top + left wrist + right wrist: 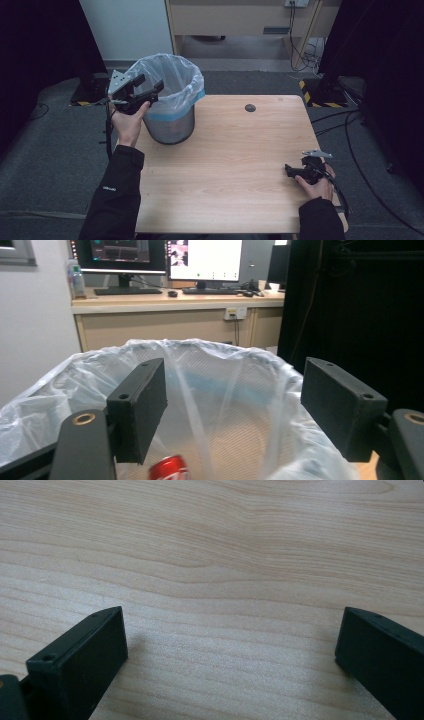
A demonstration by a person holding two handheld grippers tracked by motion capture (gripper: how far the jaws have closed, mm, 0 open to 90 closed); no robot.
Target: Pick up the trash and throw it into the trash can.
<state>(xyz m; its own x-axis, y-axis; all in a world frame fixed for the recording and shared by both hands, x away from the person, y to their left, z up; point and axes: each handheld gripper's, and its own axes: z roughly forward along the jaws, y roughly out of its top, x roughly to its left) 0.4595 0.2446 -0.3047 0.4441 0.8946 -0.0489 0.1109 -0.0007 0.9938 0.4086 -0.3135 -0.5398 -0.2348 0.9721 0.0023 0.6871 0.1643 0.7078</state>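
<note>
A mesh waste bin [170, 107] lined with a clear plastic bag stands at the table's far left. My left gripper [159, 86] hovers over the bin's left rim, open, with nothing between its jaws. In the left gripper view a red drink can [168, 468] shows blurred inside the bag [225, 405], just below the open gripper [234, 407]. My right gripper [289, 170] rests low at the table's near right, open, and in the right gripper view its open jaws frame bare wood [230, 605].
The light wooden table [230, 160] has a dark round cable hole [250, 107] near its far edge. Beyond the bin a desk [175, 297] carries monitors and keyboards. Black stands and cables sit on the grey floor at the right [345, 95].
</note>
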